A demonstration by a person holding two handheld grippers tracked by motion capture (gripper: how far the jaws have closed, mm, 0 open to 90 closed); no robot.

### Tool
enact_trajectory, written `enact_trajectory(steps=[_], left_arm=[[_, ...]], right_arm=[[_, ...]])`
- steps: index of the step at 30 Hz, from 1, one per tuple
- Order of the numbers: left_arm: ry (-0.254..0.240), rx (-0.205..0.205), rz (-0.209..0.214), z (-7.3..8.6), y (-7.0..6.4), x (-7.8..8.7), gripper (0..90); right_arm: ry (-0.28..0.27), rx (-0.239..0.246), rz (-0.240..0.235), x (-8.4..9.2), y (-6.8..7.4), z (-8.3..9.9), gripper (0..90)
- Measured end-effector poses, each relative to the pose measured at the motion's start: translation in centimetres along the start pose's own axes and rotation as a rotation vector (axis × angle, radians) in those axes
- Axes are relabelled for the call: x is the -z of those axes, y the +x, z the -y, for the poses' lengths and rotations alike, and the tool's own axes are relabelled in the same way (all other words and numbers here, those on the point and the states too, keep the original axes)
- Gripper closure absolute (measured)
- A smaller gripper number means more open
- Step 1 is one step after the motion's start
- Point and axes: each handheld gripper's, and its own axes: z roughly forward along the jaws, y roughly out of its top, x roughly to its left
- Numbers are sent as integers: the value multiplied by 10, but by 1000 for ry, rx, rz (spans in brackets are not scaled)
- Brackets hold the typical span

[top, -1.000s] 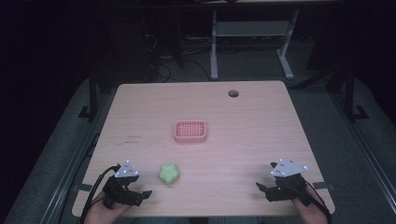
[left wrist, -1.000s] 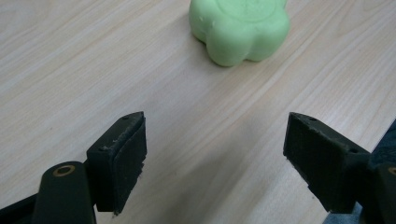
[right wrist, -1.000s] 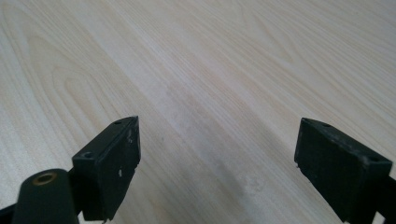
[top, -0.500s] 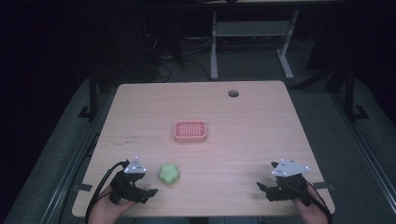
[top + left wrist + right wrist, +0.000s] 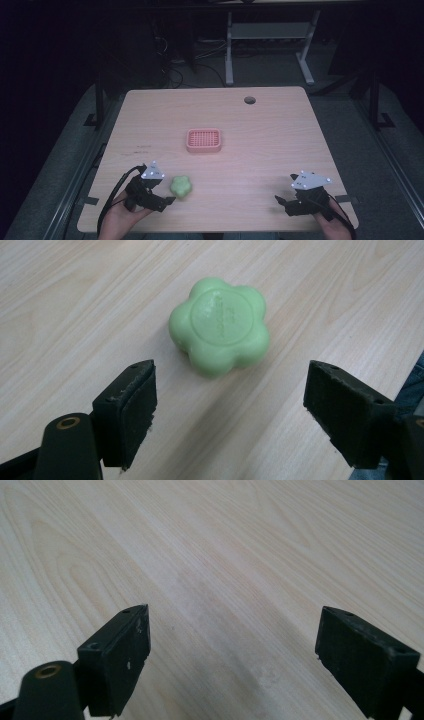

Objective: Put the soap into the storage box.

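A green flower-shaped soap (image 5: 181, 186) (image 5: 219, 332) lies flat on the wooden table (image 5: 260, 140) near its front left. My left gripper (image 5: 162, 196) (image 5: 230, 410) sits just left of the soap, open, its jaws spread wider than the soap and a little short of it. A pink slotted soap dish (image 5: 204, 140) rests near the table's middle. My right gripper (image 5: 281, 202) (image 5: 232, 655) stands open over bare wood at the front right, nothing between its jaws.
A round cable hole (image 5: 249, 100) is in the table near its far edge. A white desk frame (image 5: 270, 35) stands behind the table in the dark. The table's front edge is close under both hands.
My left gripper has moved right toward the green soap, closing most of the gap. The right gripper has stayed put.
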Motion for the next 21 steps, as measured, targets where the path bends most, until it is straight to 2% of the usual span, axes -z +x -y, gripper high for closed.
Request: enact_trajectory(steps=[11, 16, 21], left_arm=[[31, -36, -14, -20, -3, -9, 212], [38, -22, -10, -27, -2, -14, 212], [70, -6, -3, -31, 2, -22, 212]], right_arm=[[-2, 2, -1, 0, 0, 0, 138], [-2, 5, -1, 1, 0, 0, 138], [-2, 1, -4, 1, 0, 0, 139]])
